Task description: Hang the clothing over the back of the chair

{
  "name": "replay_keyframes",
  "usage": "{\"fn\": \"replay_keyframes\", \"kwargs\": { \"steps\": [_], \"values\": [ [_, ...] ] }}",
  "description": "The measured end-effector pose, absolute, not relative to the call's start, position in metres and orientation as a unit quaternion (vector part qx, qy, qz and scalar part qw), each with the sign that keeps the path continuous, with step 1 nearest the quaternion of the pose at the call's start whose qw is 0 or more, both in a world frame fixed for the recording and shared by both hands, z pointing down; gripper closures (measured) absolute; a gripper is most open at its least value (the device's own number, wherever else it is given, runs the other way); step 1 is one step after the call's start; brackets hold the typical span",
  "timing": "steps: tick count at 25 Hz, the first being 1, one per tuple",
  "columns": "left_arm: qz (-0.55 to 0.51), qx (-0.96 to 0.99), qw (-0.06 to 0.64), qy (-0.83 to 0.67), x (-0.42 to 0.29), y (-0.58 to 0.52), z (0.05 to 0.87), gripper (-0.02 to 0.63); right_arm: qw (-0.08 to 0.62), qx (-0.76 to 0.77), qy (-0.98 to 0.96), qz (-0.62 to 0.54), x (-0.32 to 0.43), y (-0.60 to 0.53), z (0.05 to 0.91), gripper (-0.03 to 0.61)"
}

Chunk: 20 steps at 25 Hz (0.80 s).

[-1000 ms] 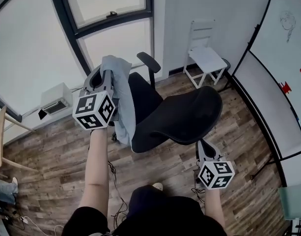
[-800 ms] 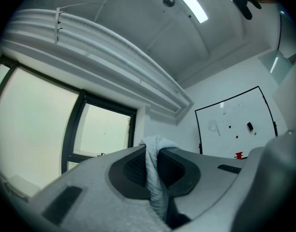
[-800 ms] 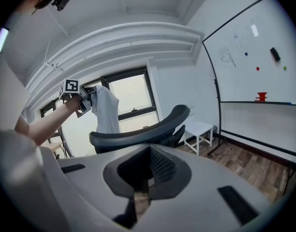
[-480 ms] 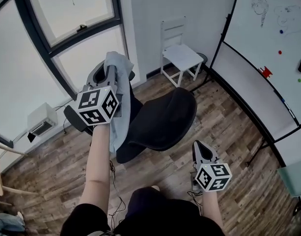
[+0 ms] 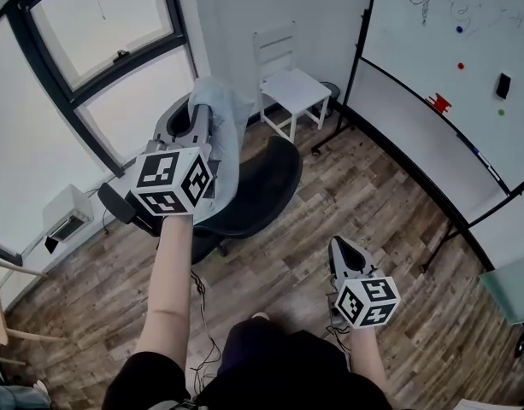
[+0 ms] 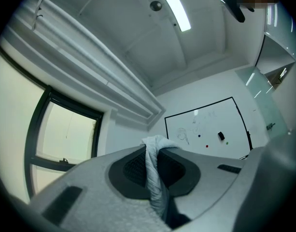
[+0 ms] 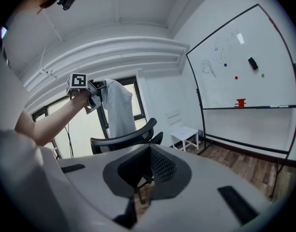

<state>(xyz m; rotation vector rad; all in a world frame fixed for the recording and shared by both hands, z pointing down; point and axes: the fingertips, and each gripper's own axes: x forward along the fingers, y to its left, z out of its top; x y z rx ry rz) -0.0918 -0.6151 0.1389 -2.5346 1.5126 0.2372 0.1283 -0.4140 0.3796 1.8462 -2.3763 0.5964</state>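
My left gripper is raised and shut on a light grey-blue garment, which hangs down from its jaws over the black office chair. In the left gripper view the cloth is pinched between the jaws of the left gripper. The right gripper view shows the garment dangling just above the chair's curved back; whether they touch I cannot tell. My right gripper stays low, right of the chair, and its jaws meet with nothing between them.
A small white chair stands by the far wall. A whiteboard on a black stand runs along the right side. Large windows fill the left wall, with a white box on the floor below. Cables trail over the wood floor.
The view has swung, so the chair now sits further left and smaller. My left gripper has carried the garment along and a little higher. The right gripper has also shifted.
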Motion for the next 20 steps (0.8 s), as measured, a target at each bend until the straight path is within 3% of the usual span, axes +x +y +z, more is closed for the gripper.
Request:
{"fn": "replay_keyframes", "kwargs": {
  "steps": [20],
  "values": [
    [0.088,-0.874,0.132,0.459,-0.024,-0.442,0.125,0.600,0.008,0.581,-0.795,0.176,0.156,-0.312,0.380,0.578]
  ]
}}
